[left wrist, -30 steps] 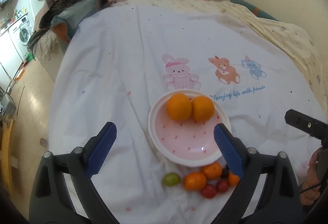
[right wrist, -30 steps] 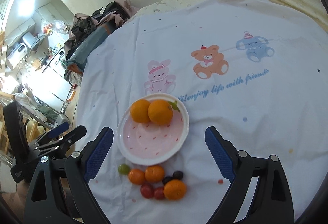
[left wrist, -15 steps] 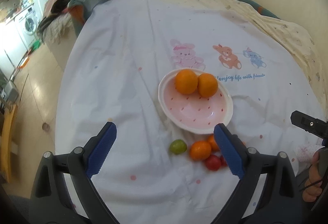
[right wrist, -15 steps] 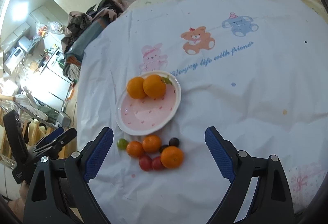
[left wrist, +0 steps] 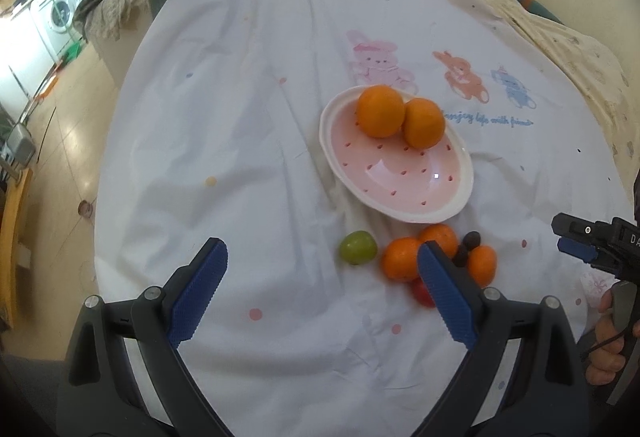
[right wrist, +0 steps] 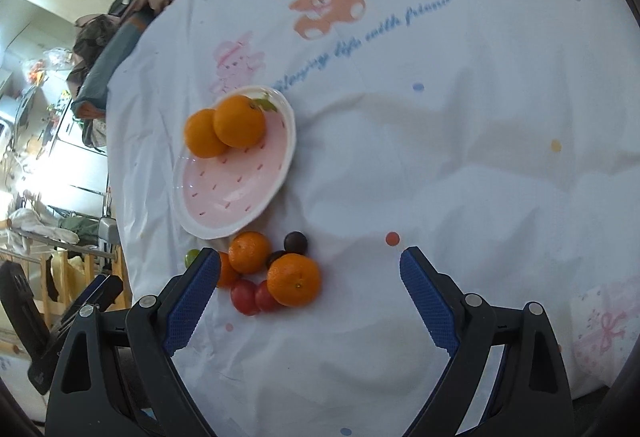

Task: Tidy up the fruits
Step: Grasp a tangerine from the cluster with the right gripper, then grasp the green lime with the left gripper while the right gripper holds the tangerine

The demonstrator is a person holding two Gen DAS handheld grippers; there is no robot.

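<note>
Though both wide open: loose fruit pile [right wrist: 272,273] near right gripper [right wrist: 310,297], beside left gripper [left wrist: 320,289].

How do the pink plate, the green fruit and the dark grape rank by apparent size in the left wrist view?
1. Pink plate, by far the largest.
2. Green fruit.
3. Dark grape, smallest; it lies about as near as the green fruit.
</note>
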